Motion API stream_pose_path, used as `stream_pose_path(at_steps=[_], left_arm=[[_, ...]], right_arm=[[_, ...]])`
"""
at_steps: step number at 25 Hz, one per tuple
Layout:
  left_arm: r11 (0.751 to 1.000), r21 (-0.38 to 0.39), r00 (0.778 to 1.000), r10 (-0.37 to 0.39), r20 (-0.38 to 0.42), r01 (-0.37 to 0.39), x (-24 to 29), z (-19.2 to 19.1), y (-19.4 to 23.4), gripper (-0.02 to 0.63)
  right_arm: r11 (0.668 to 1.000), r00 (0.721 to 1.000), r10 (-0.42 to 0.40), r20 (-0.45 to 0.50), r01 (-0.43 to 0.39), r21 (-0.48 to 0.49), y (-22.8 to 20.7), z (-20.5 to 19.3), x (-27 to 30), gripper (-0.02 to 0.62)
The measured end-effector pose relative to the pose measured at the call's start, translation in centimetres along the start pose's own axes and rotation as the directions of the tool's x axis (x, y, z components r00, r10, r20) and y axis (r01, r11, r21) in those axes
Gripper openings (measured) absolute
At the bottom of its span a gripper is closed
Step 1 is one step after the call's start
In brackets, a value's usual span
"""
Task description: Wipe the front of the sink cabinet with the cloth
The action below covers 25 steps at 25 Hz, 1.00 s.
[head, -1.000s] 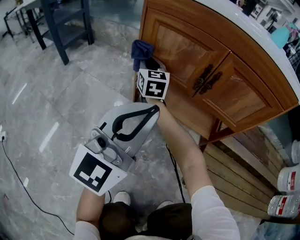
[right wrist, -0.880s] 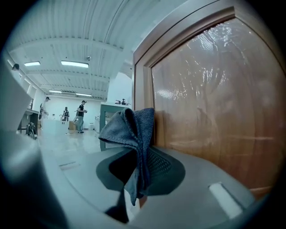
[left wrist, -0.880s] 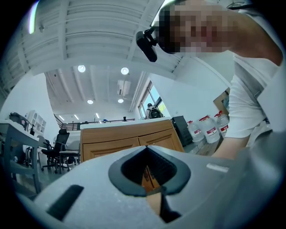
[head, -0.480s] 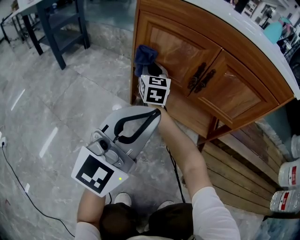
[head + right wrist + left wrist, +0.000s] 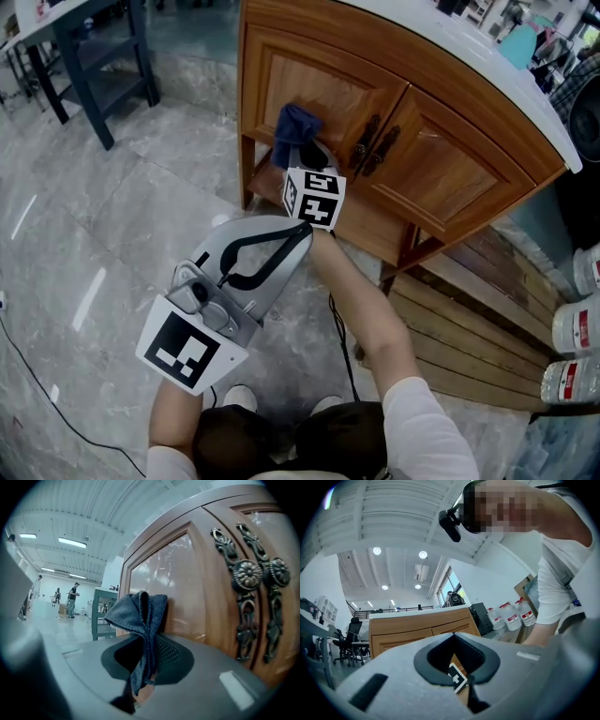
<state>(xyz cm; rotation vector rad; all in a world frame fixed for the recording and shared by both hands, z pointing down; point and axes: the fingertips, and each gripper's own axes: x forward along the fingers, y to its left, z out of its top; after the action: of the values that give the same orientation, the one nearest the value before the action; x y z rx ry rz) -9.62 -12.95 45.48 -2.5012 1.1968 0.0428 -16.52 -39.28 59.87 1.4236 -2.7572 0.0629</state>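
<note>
At the left door [image 5: 328, 89] of the sink cabinet [image 5: 450, 183], the cloth [image 5: 293, 129] sits bunched against the wood panel, just left of the 2 ornate handles [image 5: 372, 145]. The right gripper [image 5: 302, 155] is clenched on the lower part of the cloth. In the right gripper view the fabric hangs down through the closed jaws and its upper folds appear to touch the door.

Hazard 1: snagging. The handles lie just beside the cloth, so a stroke toward them can catch a loose fold on the metalwork and pull it from the jaws.

Hazard 2: hard contact. Only a small wad projects past the jaws. If it folds over under pressure, the gripper nose can strike or scratch the panel.

Hazard 3: poor coverage. A bunched cloth likely gives a narrow contact patch, so parts of the front can be missed.

Hazard 4: collision. The left gripper [image 5: 302, 231] sits just beside the right wrist, and a fast return stroke can bring the 2 together.

Pose: the right forearm [image 5: 361, 300] extends forward and down from the shoulder to the door, with the marker cube [image 5: 314, 197] facing up. The left gripper is held low above the floor [image 5: 122, 206], its jaws together on nothing, its nose aimed toward the cabinet.
</note>
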Motion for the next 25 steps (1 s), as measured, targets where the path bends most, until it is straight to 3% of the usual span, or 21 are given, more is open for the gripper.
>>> stream_pose_path(at_steps=[12,25], left_arm=[[0.987,0.051,0.989,-0.15,-0.002,0.15,2.2,0.5,-4.8,-0.003],[0.972,0.07,0.974,-0.226,0.014,0.224,2.9,1.3,-7.3,-0.003]], right_arm=[[0.997,0.998,-0.059,0.02,0.06,-0.042,-5.5,-0.6,-6.2,0.066],[0.99,0.99,-0.139,0.001,0.139,0.014,-10.3,-2.0,-11.1,0.066]])
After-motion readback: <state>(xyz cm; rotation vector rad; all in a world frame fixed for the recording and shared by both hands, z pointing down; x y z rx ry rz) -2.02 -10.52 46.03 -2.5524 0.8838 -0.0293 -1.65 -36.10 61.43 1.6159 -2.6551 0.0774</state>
